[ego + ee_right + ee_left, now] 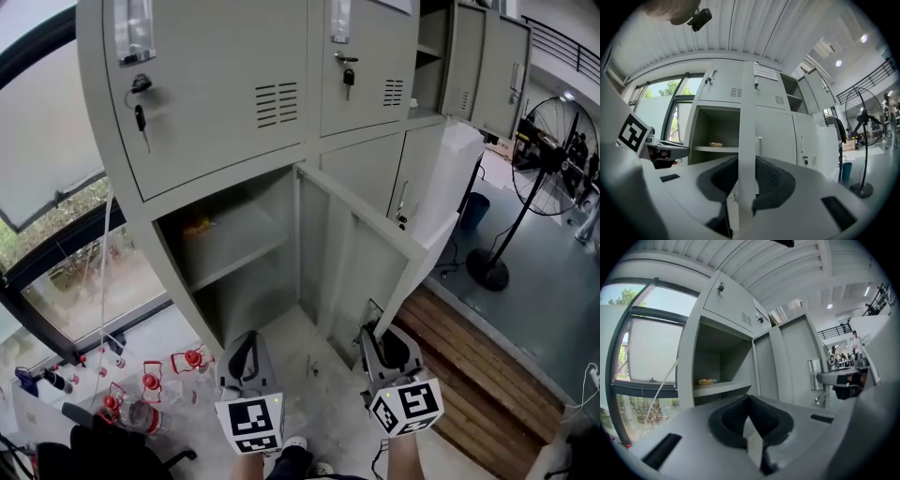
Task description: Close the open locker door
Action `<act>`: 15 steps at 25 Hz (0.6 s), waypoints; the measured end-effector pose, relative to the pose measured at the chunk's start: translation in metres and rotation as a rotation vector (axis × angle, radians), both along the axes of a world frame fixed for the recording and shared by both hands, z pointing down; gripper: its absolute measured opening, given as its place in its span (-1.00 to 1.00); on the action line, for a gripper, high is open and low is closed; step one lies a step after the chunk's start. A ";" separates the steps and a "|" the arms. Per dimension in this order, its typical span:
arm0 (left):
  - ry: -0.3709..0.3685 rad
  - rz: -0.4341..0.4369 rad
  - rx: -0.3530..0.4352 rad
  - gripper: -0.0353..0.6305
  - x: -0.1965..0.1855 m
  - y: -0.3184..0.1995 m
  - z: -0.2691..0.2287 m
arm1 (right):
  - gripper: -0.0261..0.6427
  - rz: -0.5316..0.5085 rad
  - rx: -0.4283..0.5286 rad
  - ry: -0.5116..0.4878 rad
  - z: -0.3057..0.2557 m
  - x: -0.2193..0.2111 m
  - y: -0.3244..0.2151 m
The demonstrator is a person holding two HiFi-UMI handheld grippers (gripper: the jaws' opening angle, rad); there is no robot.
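**Right gripper takes the door's edge.** The right gripper clamps its dark pads on either face of the free edge of the open locker door. That edge is a pale strip running upright through the middle of the right gripper view, from the jaws to the top of the cabinet. Nothing else sits between the jaws.

In the head view the gripper stands at lower centre-right. The door leaf rises from it toward the middle of the frame, where its hinged side meets the right-hand wall of the open compartment. The compartment gapes to the left of the door, at centre-left, with a shelf across it.

The left gripper, pads pressed together on nothing, hovers at lower centre, just in front of that opening and clear of the door.

The door's long axis is upright, and the held edge lies nearer the person than the hinge does. By this reading, the swing that shuts it would carry the right gripper leftward and up the frame, toward the compartment's left-hand wall. Only the right hand has the door.
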State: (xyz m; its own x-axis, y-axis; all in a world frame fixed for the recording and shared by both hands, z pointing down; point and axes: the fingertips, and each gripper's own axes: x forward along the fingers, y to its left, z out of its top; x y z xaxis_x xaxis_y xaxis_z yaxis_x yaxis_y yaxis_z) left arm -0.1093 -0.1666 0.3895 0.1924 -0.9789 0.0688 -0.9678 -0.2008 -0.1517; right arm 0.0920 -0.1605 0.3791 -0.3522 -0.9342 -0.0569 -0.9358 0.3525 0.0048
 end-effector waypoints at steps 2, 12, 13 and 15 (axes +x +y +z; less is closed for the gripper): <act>-0.001 -0.005 0.001 -0.90 -0.002 0.002 0.000 | -0.61 -0.014 0.001 0.002 0.000 -0.005 0.003; 0.000 -0.039 0.005 -0.90 -0.016 0.016 -0.001 | -0.52 -0.131 -0.002 0.036 -0.001 -0.038 0.018; 0.000 -0.044 0.003 -0.90 -0.017 0.018 -0.001 | -0.51 -0.144 -0.003 0.039 -0.001 -0.041 0.019; 0.000 -0.055 0.001 -0.90 -0.021 0.021 0.000 | -0.50 -0.173 -0.005 0.043 -0.001 -0.047 0.022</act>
